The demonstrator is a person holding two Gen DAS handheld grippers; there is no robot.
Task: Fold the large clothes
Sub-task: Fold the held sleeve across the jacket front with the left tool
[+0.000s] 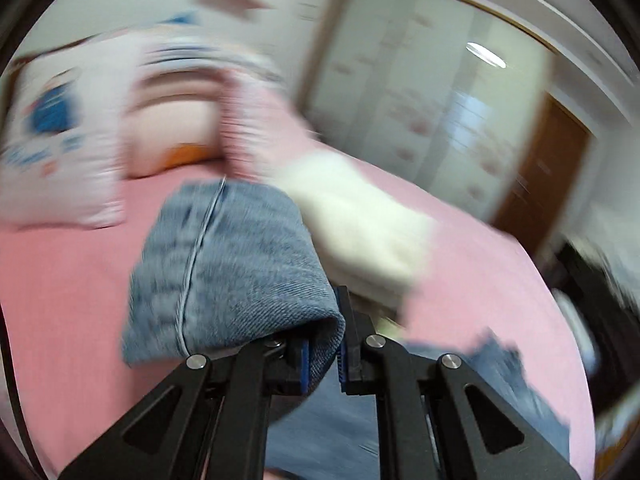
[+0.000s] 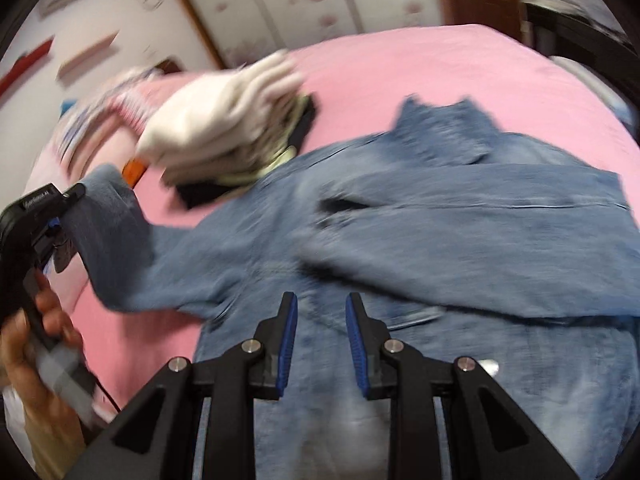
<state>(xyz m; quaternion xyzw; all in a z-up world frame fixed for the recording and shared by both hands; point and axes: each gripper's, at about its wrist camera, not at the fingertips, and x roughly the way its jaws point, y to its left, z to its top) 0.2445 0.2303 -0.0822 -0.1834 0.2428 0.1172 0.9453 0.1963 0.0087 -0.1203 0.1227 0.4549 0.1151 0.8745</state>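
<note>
On the pink-sheeted bed (image 2: 460,68) lies one blue denim jacket (image 2: 460,248), spread across the near half of the mattress, its collar toward the far edge and one sleeve folded across the chest. Two black hand-held grippers with blue pads are in play. Seen from the right wrist, the right hand-held gripper (image 2: 321,332) hovers above the jacket's lower front with its jaws partly apart and nothing between them; the same view takes in the whole garment and, at the bed's left edge, the left hand-held gripper (image 2: 52,226) in a person's hand (image 2: 28,364), pulling the jacket's other sleeve (image 2: 116,248) up and out to the side. From the left wrist only that sleeve's cuff (image 1: 228,272) shows, a rounded fold of faded denim with a pale seam, clamped tight between the left gripper's closed jaws and lifted off the sheet. One stack of folded clothes (image 2: 224,136), cream on top and dark beneath, sits beyond the jacket toward the bed's far left corner. Patterned white-and-blue pillows (image 1: 60,136) lie at the head of the bed, too blurred to count.
</note>
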